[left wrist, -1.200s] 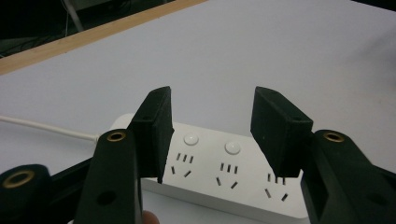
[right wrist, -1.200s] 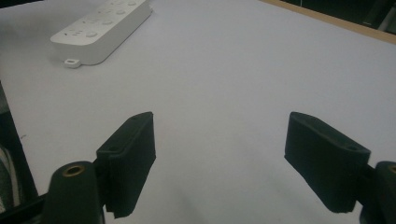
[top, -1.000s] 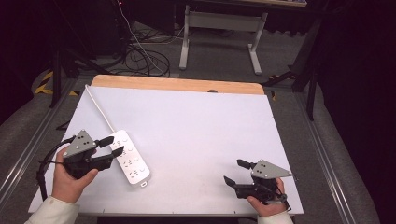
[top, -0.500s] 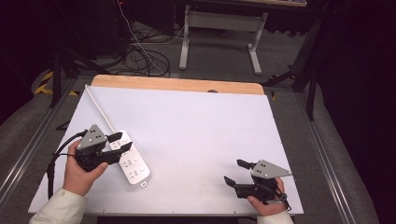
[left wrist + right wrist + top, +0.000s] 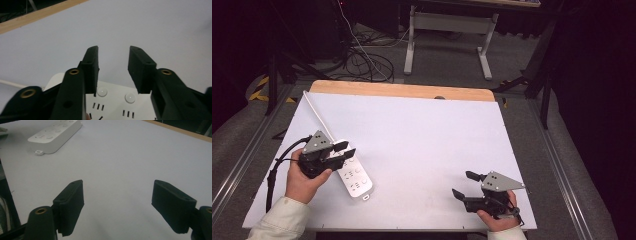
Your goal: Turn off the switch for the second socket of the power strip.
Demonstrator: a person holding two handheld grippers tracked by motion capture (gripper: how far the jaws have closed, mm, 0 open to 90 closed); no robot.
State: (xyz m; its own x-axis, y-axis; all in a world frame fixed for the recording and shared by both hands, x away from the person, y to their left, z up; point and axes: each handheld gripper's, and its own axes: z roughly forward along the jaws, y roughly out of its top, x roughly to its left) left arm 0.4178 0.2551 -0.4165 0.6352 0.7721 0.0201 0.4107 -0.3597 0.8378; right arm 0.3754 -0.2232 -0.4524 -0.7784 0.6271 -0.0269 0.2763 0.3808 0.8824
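Observation:
A white power strip (image 5: 355,176) lies on the left part of the white table (image 5: 427,135), and its white cable (image 5: 318,116) runs to the far left corner. My left gripper (image 5: 348,149) hovers over the strip's far end, open, with nothing between its jaws. In the left gripper view the strip (image 5: 113,102) with round buttons and sockets lies just below the parted jaws of the left gripper (image 5: 113,48). My right gripper (image 5: 460,183) rests near the front right edge, wide open and empty. The right gripper view has the right gripper (image 5: 117,183) over bare table, with the strip (image 5: 56,133) far off.
A wooden strip (image 5: 402,91) borders the table's far edge. Behind it on the floor lie tangled black cables (image 5: 367,62) and a grey desk frame (image 5: 447,35). Black stand legs (image 5: 274,75) rise at the far left. Bare tabletop spans the middle and right.
My left gripper has moved away from the person and a little right, from beside the strip to over its far end. The right gripper has stayed put.

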